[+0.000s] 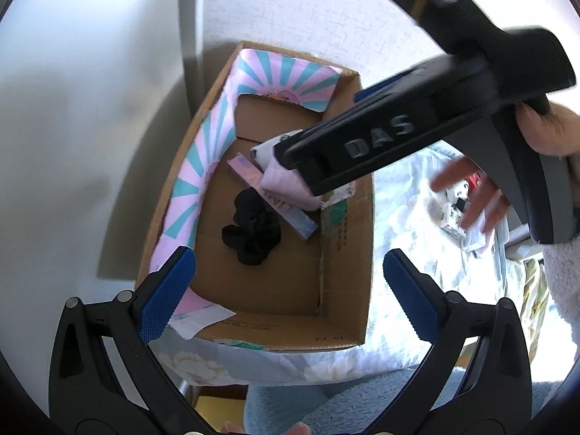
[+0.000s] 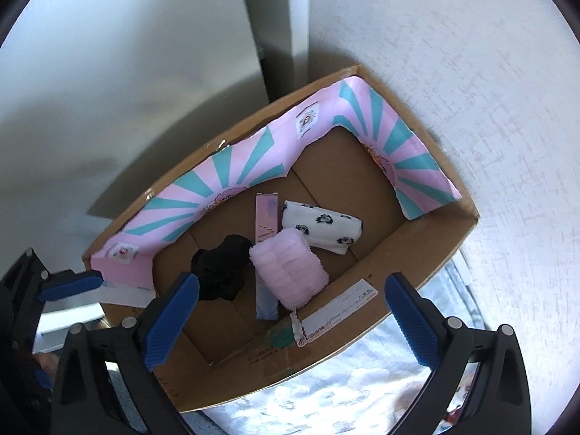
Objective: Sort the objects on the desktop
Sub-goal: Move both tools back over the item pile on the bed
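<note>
Sitting on a pale floral quilted bed cover (image 2: pixel 326 402) against a white textured wall (image 2: pixel 471 72), the open brown cardboard box (image 2: pixel 427 253) had a pink-and-teal sunburst paper lining (image 2: pixel 224 181) along its far and left inner walls. On its corrugated floor lay four things close together: a crumpled black fabric scrunchie (image 2: pixel 221 268) toward the left wall, a long flat pink-to-lilac rectangular carton (image 2: pixel 266 253) touching it, a fluffy pink ribbed plush roll (image 2: pixel 290 268) resting across that carton, and a white cloth roll with dark floral print (image 2: pixel 322 226) just beyond the plush one. A white shipping label (image 2: pixel 337 311) was stuck on the box's near rim.

The right tongs (image 2: pixel 290 311) hung above the box's near rim, tilted down toward the contents, their blue ridged pads (image 2: pixel 170 319) wide apart with nothing between them. From the left wrist view this tool reached in diagonally from the upper right, its tip over the plush roll.

The left tongs (image 1: pixel 290 293) hovered over the box's near left corner, blue pads (image 1: pixel 166 297) likewise spread and empty.
</note>
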`<act>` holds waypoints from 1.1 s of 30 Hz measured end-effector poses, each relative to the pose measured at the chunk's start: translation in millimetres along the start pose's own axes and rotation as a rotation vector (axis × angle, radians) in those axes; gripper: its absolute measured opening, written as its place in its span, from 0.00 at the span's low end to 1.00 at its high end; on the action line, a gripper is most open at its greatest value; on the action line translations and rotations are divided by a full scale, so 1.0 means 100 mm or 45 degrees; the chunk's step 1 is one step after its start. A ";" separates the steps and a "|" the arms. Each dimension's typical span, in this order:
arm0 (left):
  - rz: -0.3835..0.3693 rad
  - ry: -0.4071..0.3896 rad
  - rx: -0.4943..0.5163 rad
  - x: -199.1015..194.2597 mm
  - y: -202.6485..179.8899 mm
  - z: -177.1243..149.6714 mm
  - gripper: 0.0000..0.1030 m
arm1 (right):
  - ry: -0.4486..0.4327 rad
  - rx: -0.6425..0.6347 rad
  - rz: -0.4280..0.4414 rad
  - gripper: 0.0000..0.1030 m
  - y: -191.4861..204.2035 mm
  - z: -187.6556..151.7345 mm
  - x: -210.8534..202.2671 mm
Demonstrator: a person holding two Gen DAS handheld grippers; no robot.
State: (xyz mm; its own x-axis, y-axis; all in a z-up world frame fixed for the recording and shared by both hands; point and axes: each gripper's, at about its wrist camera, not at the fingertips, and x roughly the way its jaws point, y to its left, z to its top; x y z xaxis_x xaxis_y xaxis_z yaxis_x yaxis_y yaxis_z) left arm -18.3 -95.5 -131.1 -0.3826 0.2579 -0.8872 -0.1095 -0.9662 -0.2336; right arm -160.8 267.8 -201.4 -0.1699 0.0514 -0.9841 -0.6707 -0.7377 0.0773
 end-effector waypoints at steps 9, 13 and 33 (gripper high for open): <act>-0.017 -0.023 0.014 -0.10 0.05 0.14 1.00 | -0.001 -0.016 -0.063 0.99 0.00 -0.15 -0.19; -0.006 0.021 0.077 -0.08 -0.03 0.17 1.00 | -0.048 0.122 -0.029 0.99 -0.20 -0.23 -0.35; 0.019 -0.051 0.409 -0.06 -0.96 0.66 1.00 | -0.114 0.439 -0.332 0.99 -1.14 -1.46 -1.04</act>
State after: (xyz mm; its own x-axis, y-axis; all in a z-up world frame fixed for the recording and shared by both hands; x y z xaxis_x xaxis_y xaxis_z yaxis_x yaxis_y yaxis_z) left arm -65.8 -3.6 -77.0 -0.4215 0.2500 -0.8717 -0.3849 -0.9197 -0.0777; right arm 39.1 248.0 -130.9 -0.0148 0.2753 -0.9612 -0.8985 -0.4254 -0.1080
